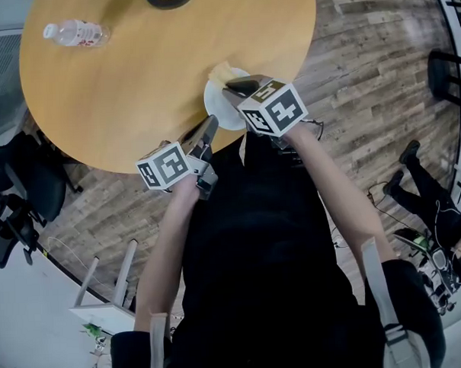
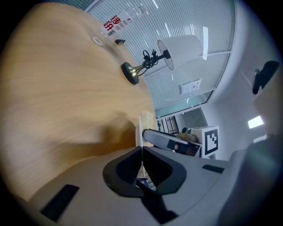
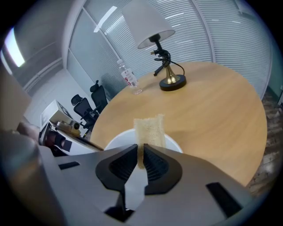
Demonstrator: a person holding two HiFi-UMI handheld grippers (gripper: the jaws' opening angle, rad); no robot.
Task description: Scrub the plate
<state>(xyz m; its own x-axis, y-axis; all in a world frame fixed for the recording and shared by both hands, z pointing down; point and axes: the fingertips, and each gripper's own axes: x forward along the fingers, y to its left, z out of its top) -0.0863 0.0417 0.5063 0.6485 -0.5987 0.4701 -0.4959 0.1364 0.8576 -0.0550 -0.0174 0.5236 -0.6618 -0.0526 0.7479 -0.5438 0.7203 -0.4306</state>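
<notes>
Head view shows the left gripper (image 1: 210, 127) clamped on the near rim of the white plate (image 1: 216, 107), which sits close to the near edge of the round table (image 1: 135, 84), while the right gripper (image 1: 238, 86) pinches a yellow sponge (image 1: 224, 71) on or just above the plate's far side. Both holds are made, so scrubbing looks ready or barely begun; no suds or dirt show, so the remaining work cannot be judged. Counted left to right: one water bottle (image 1: 75, 33), one lamp (image 3: 149, 23), one plate, one sponge, and two grippers.
</notes>
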